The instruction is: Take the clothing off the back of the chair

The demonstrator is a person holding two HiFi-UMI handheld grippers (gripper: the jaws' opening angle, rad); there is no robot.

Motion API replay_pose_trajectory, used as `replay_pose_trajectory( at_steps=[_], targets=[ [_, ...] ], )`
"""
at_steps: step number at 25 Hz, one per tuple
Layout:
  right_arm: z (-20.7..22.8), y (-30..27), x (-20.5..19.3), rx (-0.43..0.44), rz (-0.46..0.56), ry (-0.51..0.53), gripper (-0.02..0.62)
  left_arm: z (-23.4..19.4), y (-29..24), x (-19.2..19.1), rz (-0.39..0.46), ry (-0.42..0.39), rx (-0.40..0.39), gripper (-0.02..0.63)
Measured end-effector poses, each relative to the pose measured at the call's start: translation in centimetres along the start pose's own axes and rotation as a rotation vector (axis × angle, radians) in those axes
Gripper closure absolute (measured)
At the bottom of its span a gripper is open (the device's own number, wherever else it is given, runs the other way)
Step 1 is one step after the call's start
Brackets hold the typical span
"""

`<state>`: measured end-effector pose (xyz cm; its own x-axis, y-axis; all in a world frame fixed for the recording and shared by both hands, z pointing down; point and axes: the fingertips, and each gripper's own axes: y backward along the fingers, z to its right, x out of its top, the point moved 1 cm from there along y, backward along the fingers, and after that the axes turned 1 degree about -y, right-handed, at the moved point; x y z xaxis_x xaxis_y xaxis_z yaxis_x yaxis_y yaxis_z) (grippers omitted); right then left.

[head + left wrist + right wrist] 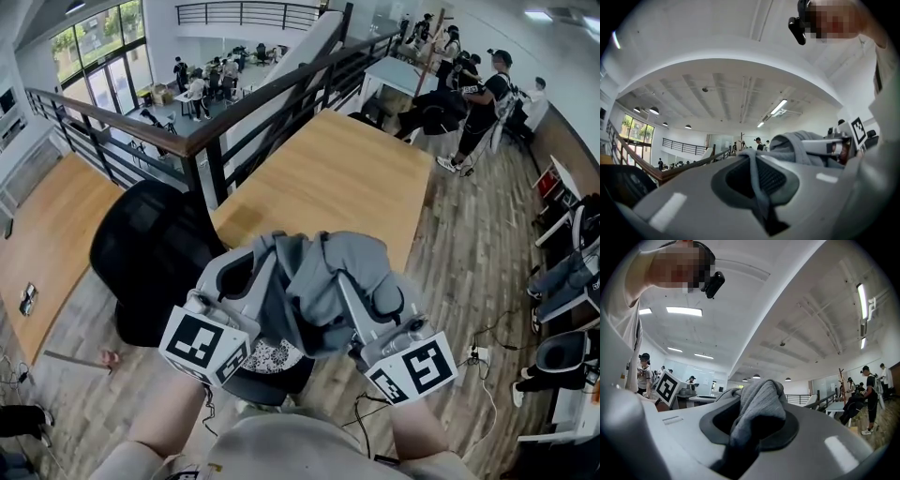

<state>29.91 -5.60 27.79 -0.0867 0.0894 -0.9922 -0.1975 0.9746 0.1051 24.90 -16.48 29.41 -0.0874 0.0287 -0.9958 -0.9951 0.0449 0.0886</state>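
Note:
A grey garment (319, 286) hangs bunched between my two grippers, close in front of me. My left gripper (255, 270) is shut on a thin fold of the garment (757, 187). My right gripper (362, 283) is shut on a thicker wad of that grey cloth (757, 413). In the head view, the black mesh chair back (150, 248) stands just left of the garment. The chair's dark seat (277, 375) shows below the cloth. Whether the cloth still touches the chair is hidden by my left gripper.
A long wooden table (328, 178) lies ahead of the chair, and another wooden table (47, 244) is at the left. A dark railing (187, 141) runs between them. People (483, 103) stand at the far right. More chairs (572, 281) and floor cables (473, 356) line the right side.

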Motion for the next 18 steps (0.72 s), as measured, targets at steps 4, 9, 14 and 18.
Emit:
replay_pose_trajectory(
  at_steps=[4, 9, 14, 18],
  targets=[
    [-0.4, -0.4, -2.0, 0.016, -0.036, -0.015, 0.499, -0.1, 0.5, -1.8, -0.025, 0.027, 0.009, 0.592],
    [-1.6, -0.3, -4.3, 0.022, -0.064, -0.043, 0.499, -0.1, 1.8, -3.5, -0.063, 0.021, 0.017, 0.592],
    [-2.7, -0.2, -6.4, 0.028, -0.109, -0.051, 0.497, 0.3, 3.0, -5.2, -0.094, 0.037, 0.023, 0.591],
    [-2.7, -0.3, -7.4, 0.022, -0.131, -0.069, 0.499, 0.3, 3.5, -6.1, -0.113, 0.053, 0.026, 0.591]
  ],
)
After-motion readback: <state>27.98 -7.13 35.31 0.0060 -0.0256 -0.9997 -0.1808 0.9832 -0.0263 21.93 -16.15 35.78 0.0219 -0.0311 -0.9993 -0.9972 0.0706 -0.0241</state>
